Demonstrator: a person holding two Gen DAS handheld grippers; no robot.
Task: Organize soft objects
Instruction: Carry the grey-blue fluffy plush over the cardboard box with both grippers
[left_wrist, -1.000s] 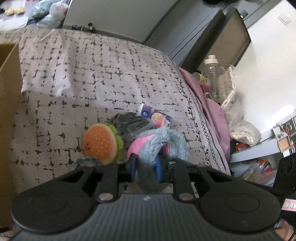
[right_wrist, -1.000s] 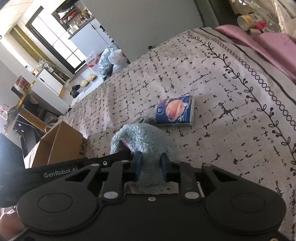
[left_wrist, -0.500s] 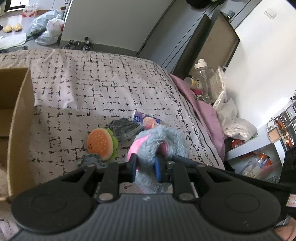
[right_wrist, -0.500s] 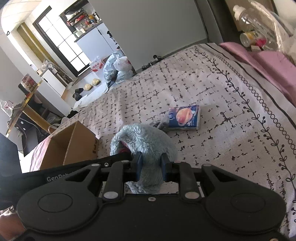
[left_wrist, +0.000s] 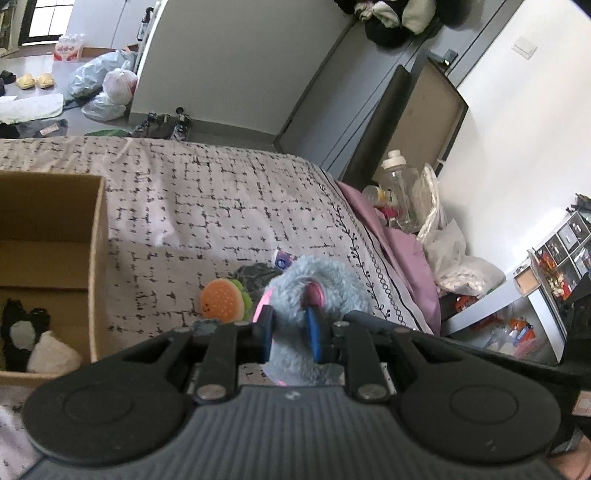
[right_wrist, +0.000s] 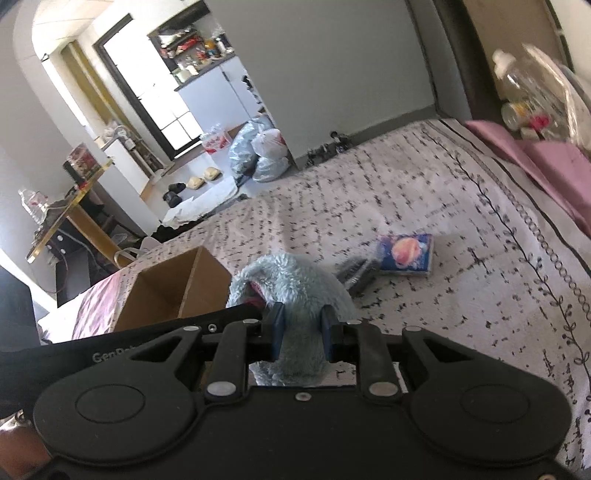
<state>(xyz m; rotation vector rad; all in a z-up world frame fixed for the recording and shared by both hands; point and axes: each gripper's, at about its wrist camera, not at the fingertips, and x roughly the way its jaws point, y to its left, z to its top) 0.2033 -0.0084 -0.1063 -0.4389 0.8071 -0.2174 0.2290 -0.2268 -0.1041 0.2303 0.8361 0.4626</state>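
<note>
Both grippers are shut on one fluffy grey-blue plush with pink lining (left_wrist: 325, 280), held above the bed. My left gripper (left_wrist: 290, 328) pinches its left part. My right gripper (right_wrist: 300, 328) pinches the other part of the plush (right_wrist: 295, 280). An open cardboard box (left_wrist: 98, 258) stands at the left, with a black-and-white soft toy (left_wrist: 26, 339) inside. The box also shows in the right wrist view (right_wrist: 184, 291). A burger plush (left_wrist: 221, 299) lies on the bed beside the held plush.
The bed has a patterned cover (left_wrist: 207, 199). On it lie a dark grey cloth item (left_wrist: 255, 275) and a tissue pack (right_wrist: 406, 254). A pink pillow (right_wrist: 546, 162), a bottle (left_wrist: 397, 184) and bags lie at the bed's right side. A shelf (left_wrist: 524, 295) stands beyond.
Both grippers have risen with the grey-blue plush, away from the bed. The cardboard box has come further into both views at the left.
</note>
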